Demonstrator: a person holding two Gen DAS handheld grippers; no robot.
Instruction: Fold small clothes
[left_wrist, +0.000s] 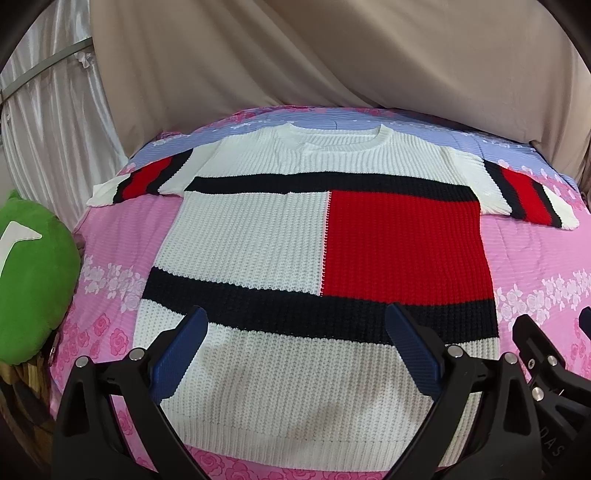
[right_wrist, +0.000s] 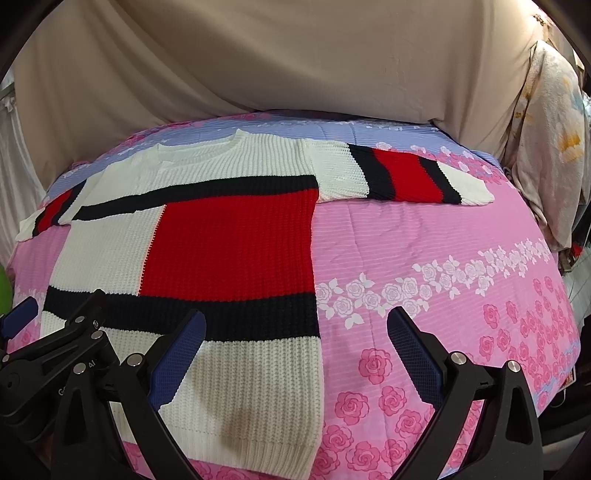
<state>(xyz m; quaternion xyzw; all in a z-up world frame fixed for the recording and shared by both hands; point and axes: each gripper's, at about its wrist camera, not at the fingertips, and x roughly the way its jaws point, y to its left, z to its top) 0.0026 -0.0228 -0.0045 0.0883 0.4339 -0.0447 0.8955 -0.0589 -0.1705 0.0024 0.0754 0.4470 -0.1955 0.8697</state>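
Observation:
A small knitted sweater (left_wrist: 295, 236) in white, red and navy blocks lies flat and face up on the bed, sleeves spread out, neck at the far side. It also shows in the right wrist view (right_wrist: 207, 243). My left gripper (left_wrist: 295, 332) is open and empty, hovering above the sweater's lower hem area. My right gripper (right_wrist: 295, 336) is open and empty, above the sweater's right hem edge and the pink bedspread. The right gripper's frame (left_wrist: 546, 362) shows at the left view's right edge; the left gripper's frame (right_wrist: 74, 339) shows at the right view's left edge.
The bed has a pink and lilac rose-print bedspread (right_wrist: 443, 280). A green plush cushion (left_wrist: 33, 280) lies at the bed's left edge. A beige cloth (left_wrist: 332, 55) hangs behind the bed. Patterned fabric (right_wrist: 546, 122) hangs at the right.

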